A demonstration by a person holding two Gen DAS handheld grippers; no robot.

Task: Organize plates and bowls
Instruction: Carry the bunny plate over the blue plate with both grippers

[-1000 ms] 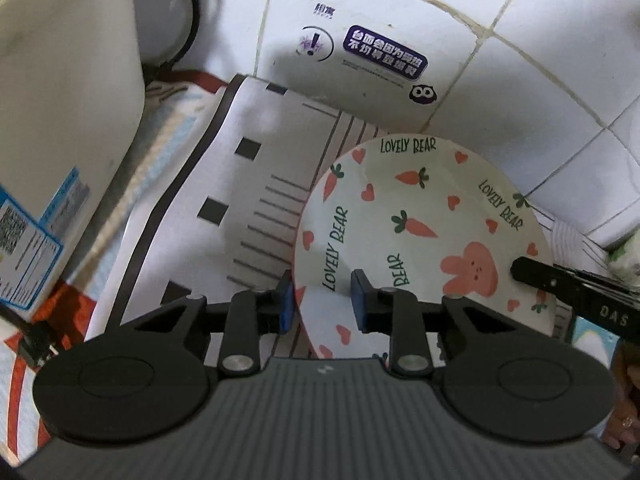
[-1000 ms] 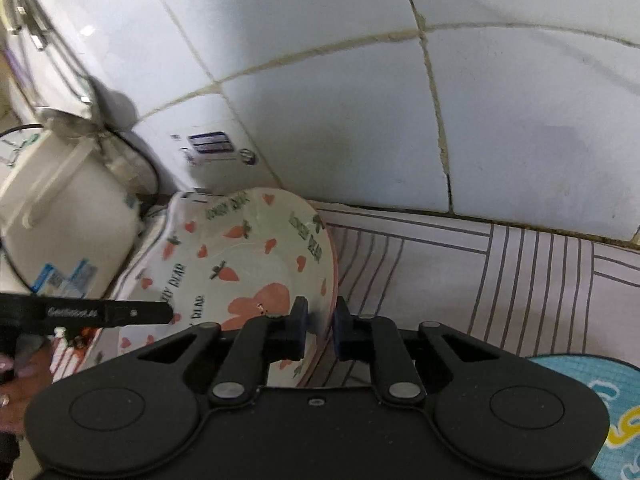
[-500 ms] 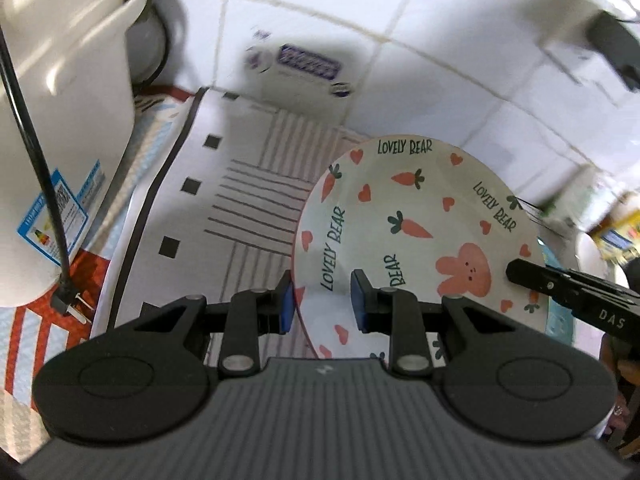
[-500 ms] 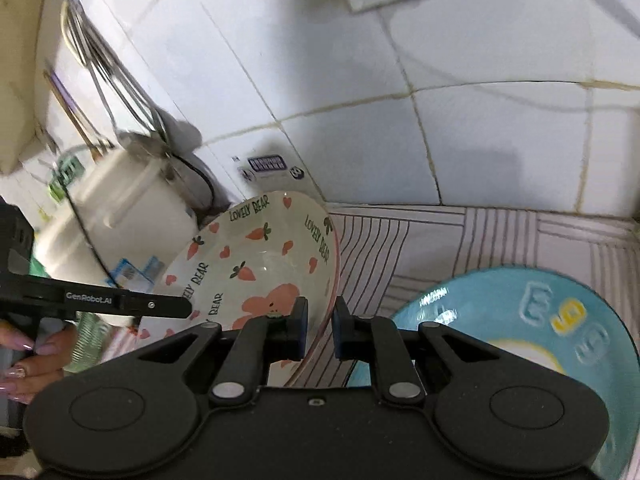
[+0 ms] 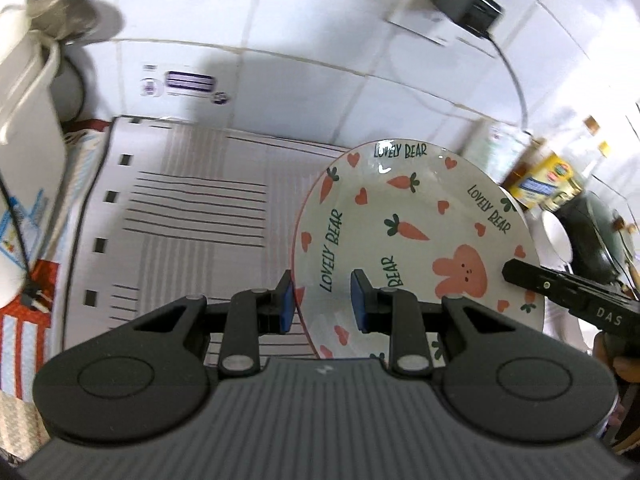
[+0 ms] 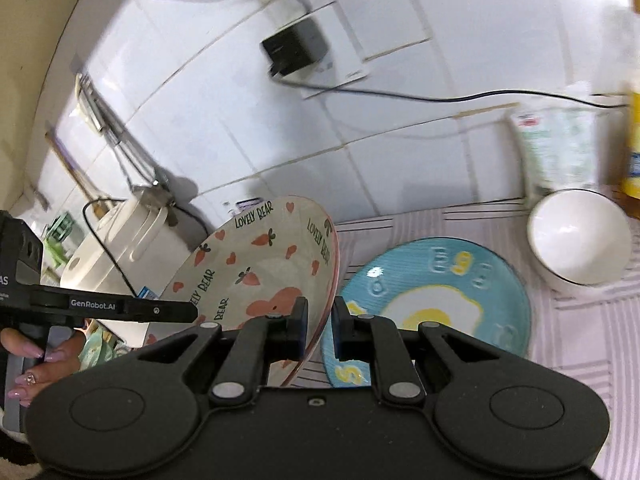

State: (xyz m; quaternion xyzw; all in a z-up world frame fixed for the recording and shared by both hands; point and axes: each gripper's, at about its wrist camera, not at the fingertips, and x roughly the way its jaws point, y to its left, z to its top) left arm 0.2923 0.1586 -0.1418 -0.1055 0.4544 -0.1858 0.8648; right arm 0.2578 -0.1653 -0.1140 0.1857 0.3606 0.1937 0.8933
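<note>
A white "Lovely Bear" plate with carrots, hearts and a pink bunny is held in the air between both grippers. My left gripper is shut on its left rim. My right gripper is shut on its right rim, with the plate tilted up to the left. A blue fried-egg plate lies flat on the striped mat, just right of my right gripper. A white bowl stands upright at the mat's far right.
A striped mat covers the counter against a white tiled wall. A white appliance stands at the left. A black plug and cable hang on the wall. Bottles and a dark pot stand at the right.
Both grippers have lifted the bear plate up and to the right. The blue egg plate and the white bowl have come into the right wrist view.
</note>
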